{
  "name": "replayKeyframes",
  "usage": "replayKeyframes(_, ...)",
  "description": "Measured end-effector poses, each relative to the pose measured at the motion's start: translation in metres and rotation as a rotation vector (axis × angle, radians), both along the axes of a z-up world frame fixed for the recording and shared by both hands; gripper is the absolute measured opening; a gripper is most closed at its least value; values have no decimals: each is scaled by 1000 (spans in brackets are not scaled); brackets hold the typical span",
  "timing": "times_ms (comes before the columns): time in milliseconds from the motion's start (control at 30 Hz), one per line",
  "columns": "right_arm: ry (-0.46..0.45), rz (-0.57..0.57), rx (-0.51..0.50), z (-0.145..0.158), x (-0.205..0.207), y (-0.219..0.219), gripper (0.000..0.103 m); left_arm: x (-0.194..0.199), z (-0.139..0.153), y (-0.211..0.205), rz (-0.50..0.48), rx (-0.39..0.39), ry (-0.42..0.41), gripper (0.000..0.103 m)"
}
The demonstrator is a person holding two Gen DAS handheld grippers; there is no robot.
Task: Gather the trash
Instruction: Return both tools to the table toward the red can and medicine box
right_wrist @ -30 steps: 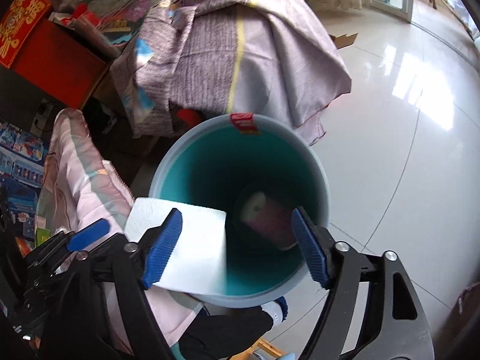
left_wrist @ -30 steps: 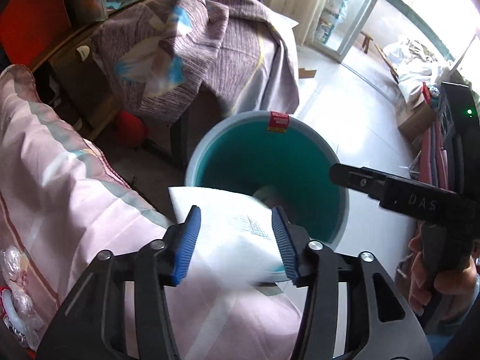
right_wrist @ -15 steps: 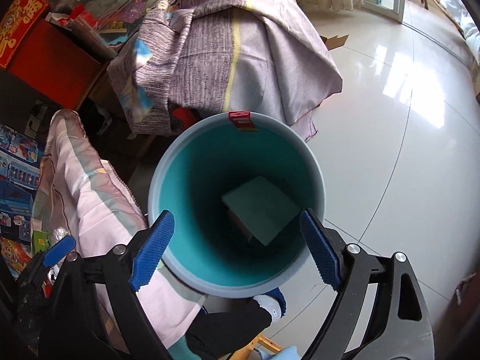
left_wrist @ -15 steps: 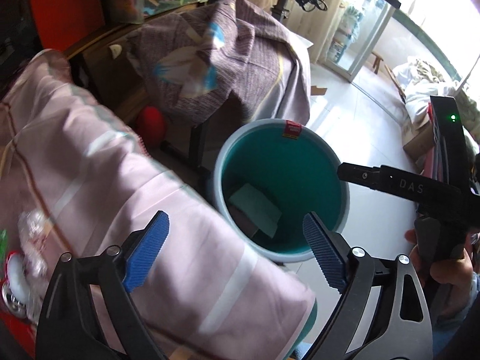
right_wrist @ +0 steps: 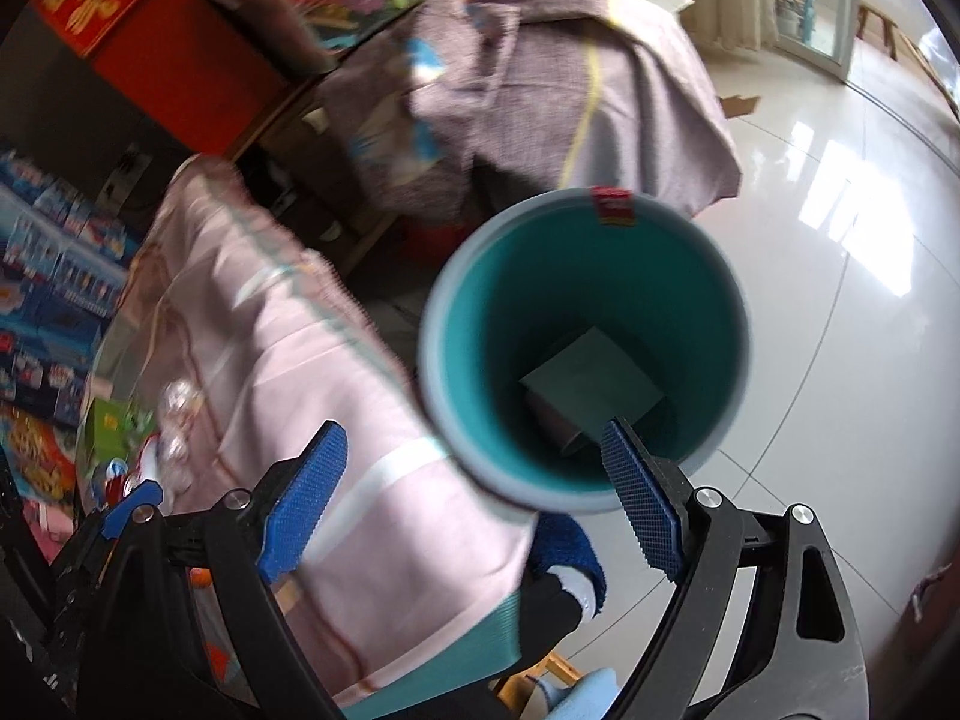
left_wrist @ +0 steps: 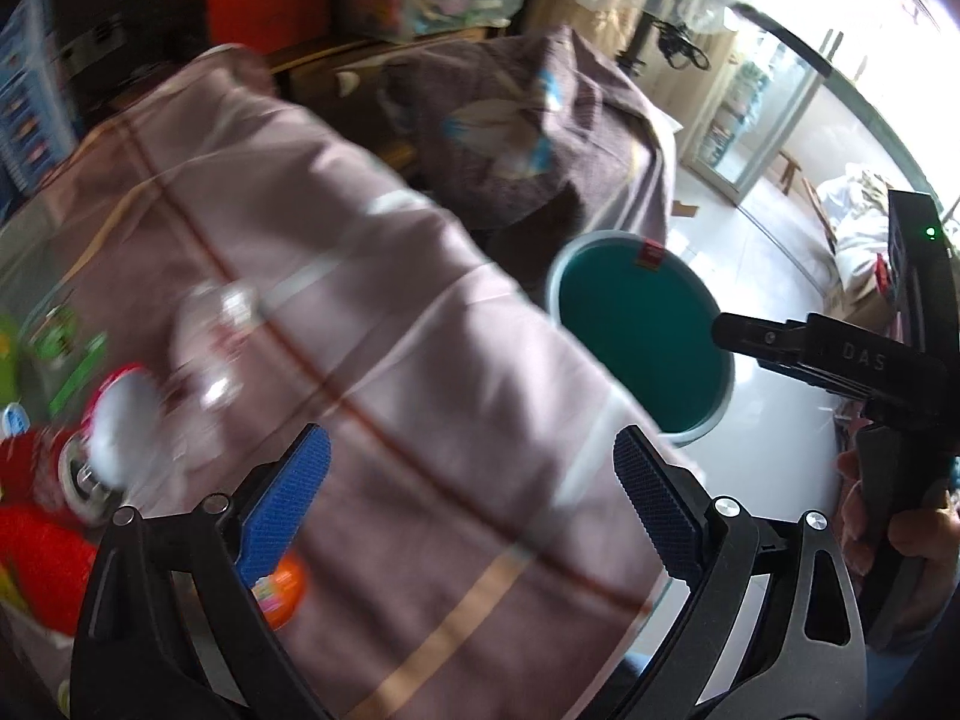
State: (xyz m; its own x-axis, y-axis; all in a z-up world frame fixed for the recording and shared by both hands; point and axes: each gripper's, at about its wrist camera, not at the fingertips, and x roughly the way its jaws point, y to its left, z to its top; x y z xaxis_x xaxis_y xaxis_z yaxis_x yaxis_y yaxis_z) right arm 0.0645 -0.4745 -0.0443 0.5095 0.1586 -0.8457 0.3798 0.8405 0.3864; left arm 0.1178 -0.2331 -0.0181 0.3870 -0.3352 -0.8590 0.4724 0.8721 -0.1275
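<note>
A grey bin with a teal inside [right_wrist: 585,354] stands on the floor beside the cloth-covered table; it also shows in the left wrist view [left_wrist: 639,336]. A white paper sheet [right_wrist: 591,375] lies at its bottom. My left gripper [left_wrist: 471,495] is open and empty over the pink striped tablecloth [left_wrist: 372,324]. My right gripper [right_wrist: 474,492] is open and empty, above the bin's near rim. Blurred wrappers and a clear plastic piece [left_wrist: 210,330] lie on the cloth at the left, with a red and white item [left_wrist: 114,414].
A purple cloth covers furniture [right_wrist: 540,90] behind the bin. White tiled floor [right_wrist: 840,240] lies to the right. Red boxes and shelves of packets stand at the back left. The right gripper's black body [left_wrist: 840,360] shows in the left wrist view.
My left gripper opened and dropped the white paper into the bin. It then swung left, away from the bin and over the tablecloth. My right gripper shifted slightly left.
</note>
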Motion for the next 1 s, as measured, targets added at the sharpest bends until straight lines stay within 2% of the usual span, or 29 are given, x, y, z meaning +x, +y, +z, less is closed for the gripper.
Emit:
replayKeyframes(267, 2, 151, -41, 14, 18, 82, 83, -6, 12, 93, 142, -20, -18, 97)
replayKeyframes(500, 11, 334, -84, 19, 31, 171, 83, -17, 20, 187, 271, -14, -30, 97)
replayKeyframes(867, 14, 761, -133, 30, 65, 354, 83, -49, 15, 337, 479, 8, -34, 97)
replayKeyframes(1000, 14, 875, -121, 28, 75, 403, 83, -53, 3, 379, 553, -28, 12, 97)
